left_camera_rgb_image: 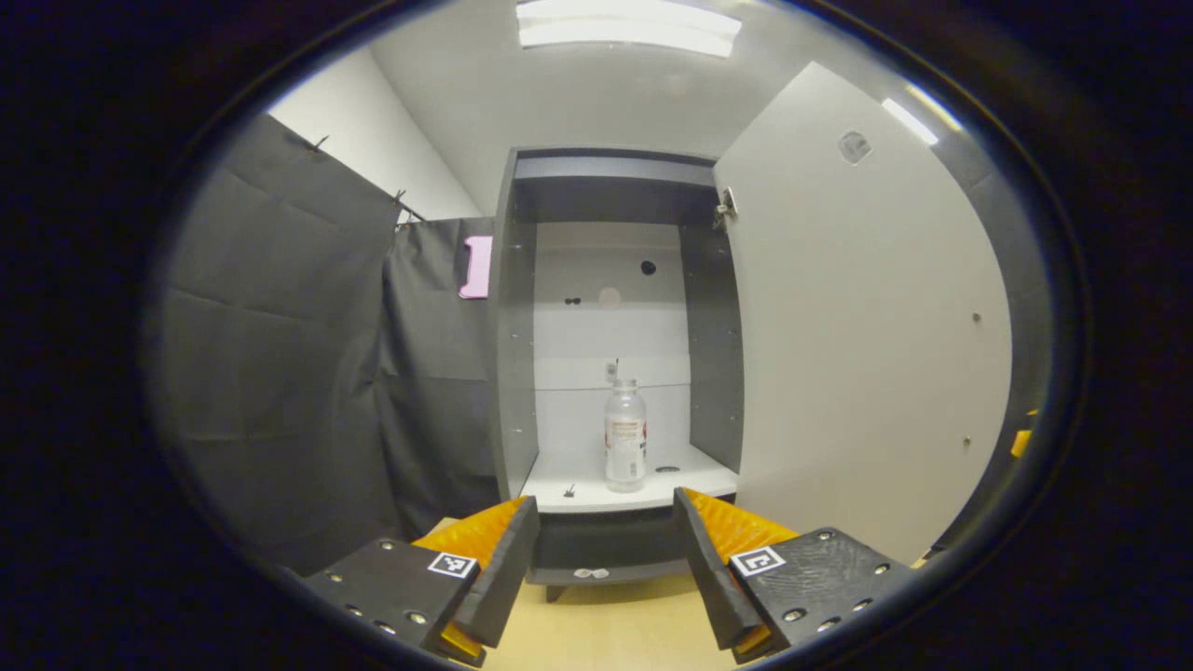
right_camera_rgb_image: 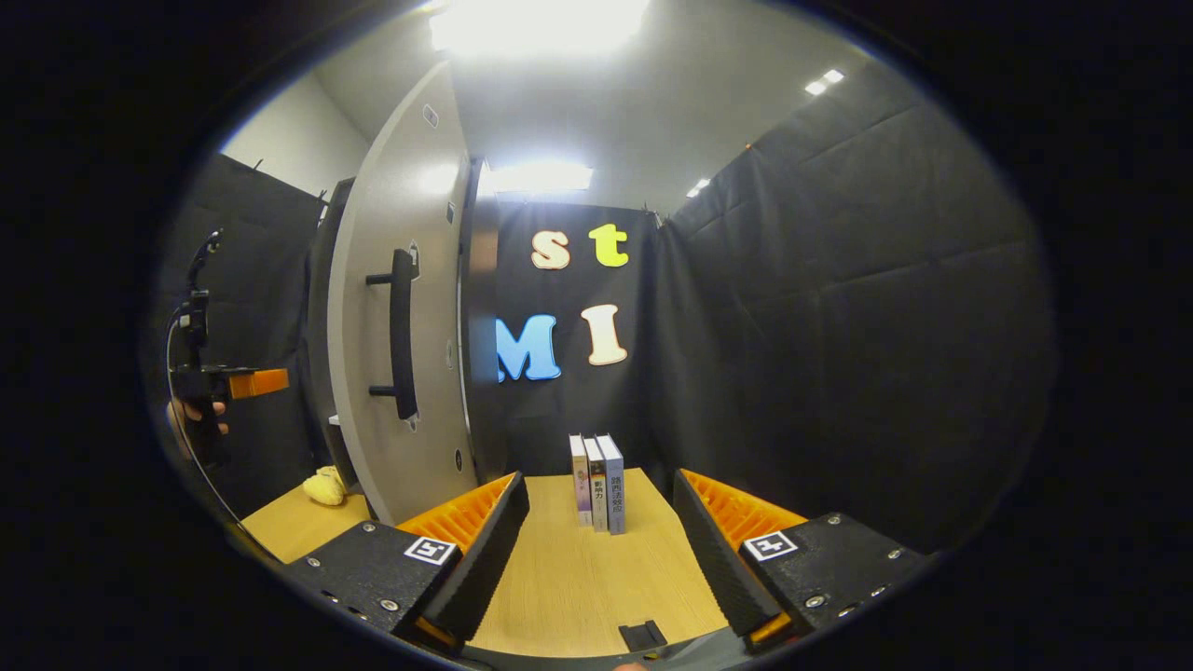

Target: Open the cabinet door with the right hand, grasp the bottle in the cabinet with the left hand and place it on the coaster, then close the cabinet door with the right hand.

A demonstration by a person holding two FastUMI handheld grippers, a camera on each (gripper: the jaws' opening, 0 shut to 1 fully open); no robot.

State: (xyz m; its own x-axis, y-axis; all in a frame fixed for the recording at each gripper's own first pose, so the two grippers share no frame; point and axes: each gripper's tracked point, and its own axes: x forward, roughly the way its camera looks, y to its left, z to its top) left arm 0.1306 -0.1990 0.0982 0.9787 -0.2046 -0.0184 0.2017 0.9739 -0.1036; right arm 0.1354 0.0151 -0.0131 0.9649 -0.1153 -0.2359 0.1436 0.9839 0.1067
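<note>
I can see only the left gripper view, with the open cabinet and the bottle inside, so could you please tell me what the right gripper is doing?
Observer: The right gripper is open and holds nothing; it points past the door's outer face toward the booth wall.
Operator: Is there a handle on that door?
Observer: Yes, a dark vertical bar handle sits on the outer face of the cabinet door.
Operator: What lies ahead of the right gripper?
Observer: Three books stand upright on the wooden table.
Operator: Anything else on the table?
Observer: A small yellow soft-looking thing lies left of the door's lower edge.
</note>
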